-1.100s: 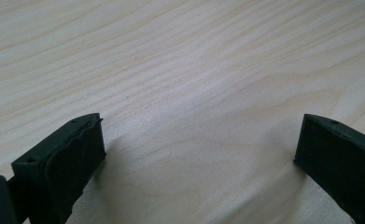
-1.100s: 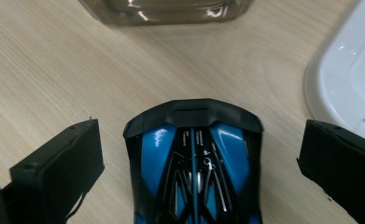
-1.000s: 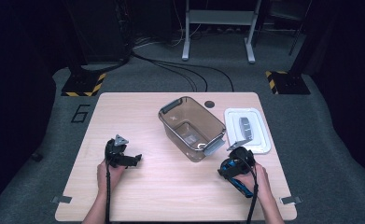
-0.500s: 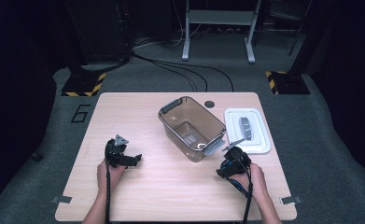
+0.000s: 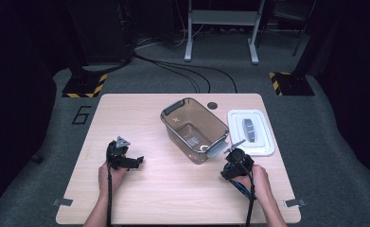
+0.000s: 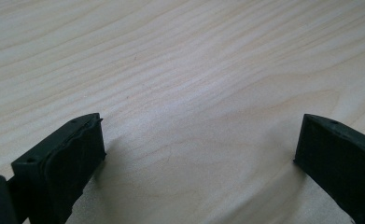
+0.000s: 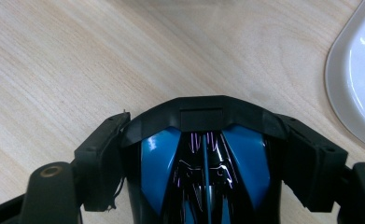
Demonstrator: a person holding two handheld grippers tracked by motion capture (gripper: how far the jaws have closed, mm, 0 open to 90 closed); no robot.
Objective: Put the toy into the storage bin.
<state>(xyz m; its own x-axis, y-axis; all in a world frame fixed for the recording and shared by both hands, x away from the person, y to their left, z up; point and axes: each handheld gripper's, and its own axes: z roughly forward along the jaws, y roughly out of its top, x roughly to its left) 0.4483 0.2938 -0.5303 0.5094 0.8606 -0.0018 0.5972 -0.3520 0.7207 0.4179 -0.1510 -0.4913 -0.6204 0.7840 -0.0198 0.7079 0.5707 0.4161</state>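
Note:
A black and blue mouse-shaped object sits between the jaws of my right gripper, which is shut on its sides just above the wooden table. In the high view the right gripper is near the front right corner of a clear plastic bin. My left gripper rests at the table's left, pointing right. In the left gripper view, the left gripper stands wide open over bare wood with nothing between its jaws.
A white lid with a grey handle lies right of the bin, and its rounded corner shows close to my right gripper. A small dark disc lies at the table's far edge. Cables cross the floor behind.
My right gripper has turned and shifted slightly left toward the bin's corner, holding the blue object. The left gripper has stayed where it was.

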